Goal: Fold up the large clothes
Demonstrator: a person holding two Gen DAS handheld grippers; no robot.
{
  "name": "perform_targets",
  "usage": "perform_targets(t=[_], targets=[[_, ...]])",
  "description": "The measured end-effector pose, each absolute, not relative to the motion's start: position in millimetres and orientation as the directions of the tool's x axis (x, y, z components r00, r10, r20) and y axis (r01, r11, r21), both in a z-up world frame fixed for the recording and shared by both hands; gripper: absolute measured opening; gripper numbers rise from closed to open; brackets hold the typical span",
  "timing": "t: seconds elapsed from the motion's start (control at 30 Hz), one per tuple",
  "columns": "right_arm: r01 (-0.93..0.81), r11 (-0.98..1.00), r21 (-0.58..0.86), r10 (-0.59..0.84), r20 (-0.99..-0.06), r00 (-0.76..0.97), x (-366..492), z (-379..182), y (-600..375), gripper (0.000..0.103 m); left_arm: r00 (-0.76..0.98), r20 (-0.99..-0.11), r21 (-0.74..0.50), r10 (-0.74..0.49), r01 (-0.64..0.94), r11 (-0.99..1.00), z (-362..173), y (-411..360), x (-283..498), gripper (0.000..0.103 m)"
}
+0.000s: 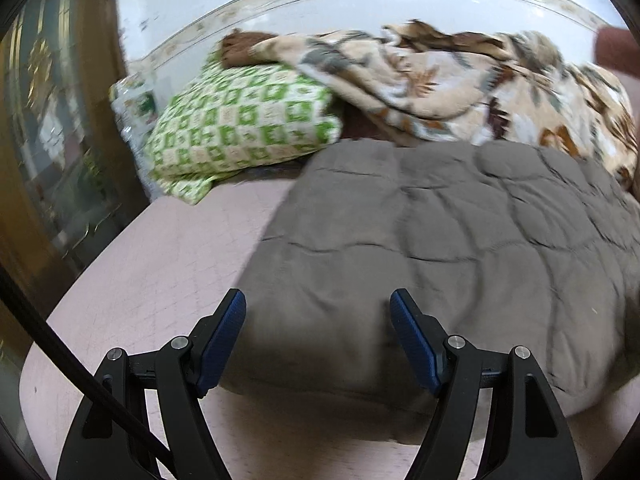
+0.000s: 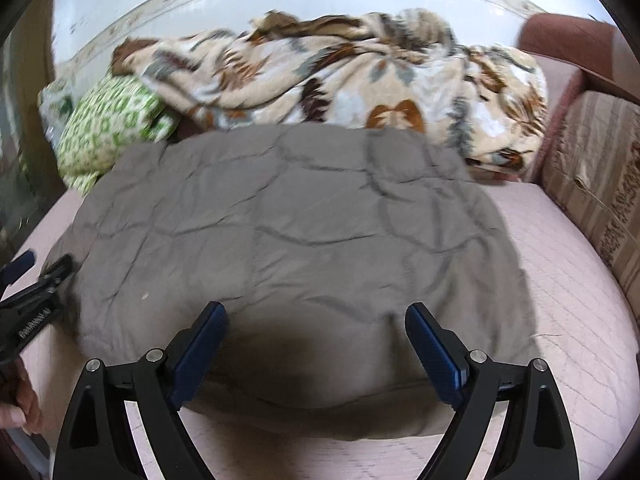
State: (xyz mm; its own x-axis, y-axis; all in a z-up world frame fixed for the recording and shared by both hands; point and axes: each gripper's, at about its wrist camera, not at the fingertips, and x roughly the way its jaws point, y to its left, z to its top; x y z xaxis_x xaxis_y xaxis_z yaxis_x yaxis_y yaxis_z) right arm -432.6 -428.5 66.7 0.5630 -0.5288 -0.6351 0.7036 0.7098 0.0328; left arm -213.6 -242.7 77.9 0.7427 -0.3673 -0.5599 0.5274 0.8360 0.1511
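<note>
A grey-brown quilted cover (image 1: 460,232) (image 2: 288,228) lies folded and flat on the pink bed sheet (image 1: 152,264) (image 2: 572,280). My left gripper (image 1: 318,304) hovers over its near left edge, jaws wide apart, nothing between the blue pads. My right gripper (image 2: 316,316) stands open above the near right part of the cover, its pads empty too. In the right wrist view the left gripper (image 2: 36,280) shows at the far left beside the cover's left edge, with a hand (image 2: 20,400) under it.
A floral beige blanket (image 1: 460,92) (image 2: 340,80) is heaped along the tiled wall behind the cover. A green-and-white pillow (image 1: 240,128) (image 2: 108,132) lies at the back left. A glass-fronted wooden cabinet (image 1: 52,140) stands left; a striped cushion (image 2: 592,196) and reddish sofa arm (image 2: 568,36) stand right.
</note>
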Motion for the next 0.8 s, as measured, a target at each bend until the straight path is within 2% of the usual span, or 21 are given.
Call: perform_targets(t=[0.13,0.23,0.33,0.4,0.5,0.6,0.7,0.8], targets=[[0.743,0.656,0.136,-0.511,-0.644,0.57,-459,68,-454,0.093,0.677,-0.652,0.06,-0.341,0.494,0.867,69,-230,-182,0.074],[0.751,0.626,0.211,-0.458,-0.68,0.572,-467,59,-469,0.085,0.615,-0.717,0.014,-0.327,0.482,0.876,55,-228,-166,0.074],[0.741,0.609,0.281,-0.381,-0.716,0.584,-469,44,-481,0.085,0.621,-0.713,0.035,-0.325,0.494,0.869,57,-227,-161,0.074],[0.733,0.61,0.3,-0.377,-0.705,0.601,-473,49,-481,0.085,0.609,-0.71,-0.003,-0.353,0.498,0.867,64,-217,-156,0.074],[0.728,0.597,0.337,-0.409,-0.652,0.638,-493,69,-482,0.085,0.583,-0.713,-0.096,-0.388,0.467,0.879,78,-193,-135,0.074],[0.778,0.515,0.361,-0.475,-0.636,0.609,-523,76,-494,0.085,0.519,-0.753,-0.192,-0.406,0.417,0.889,81,-169,-104,0.074],[0.772,0.375,0.514,-0.44,-0.634,0.636,-561,63,-513,0.088,0.38,-0.791,-0.344,-0.479,0.371,0.862,70,-144,-77,0.074],[0.727,0.26,0.636,-0.381,-0.624,0.682,-586,41,-522,0.09,0.272,-0.79,-0.472,-0.549,0.301,0.828,52,-127,-64,0.074]])
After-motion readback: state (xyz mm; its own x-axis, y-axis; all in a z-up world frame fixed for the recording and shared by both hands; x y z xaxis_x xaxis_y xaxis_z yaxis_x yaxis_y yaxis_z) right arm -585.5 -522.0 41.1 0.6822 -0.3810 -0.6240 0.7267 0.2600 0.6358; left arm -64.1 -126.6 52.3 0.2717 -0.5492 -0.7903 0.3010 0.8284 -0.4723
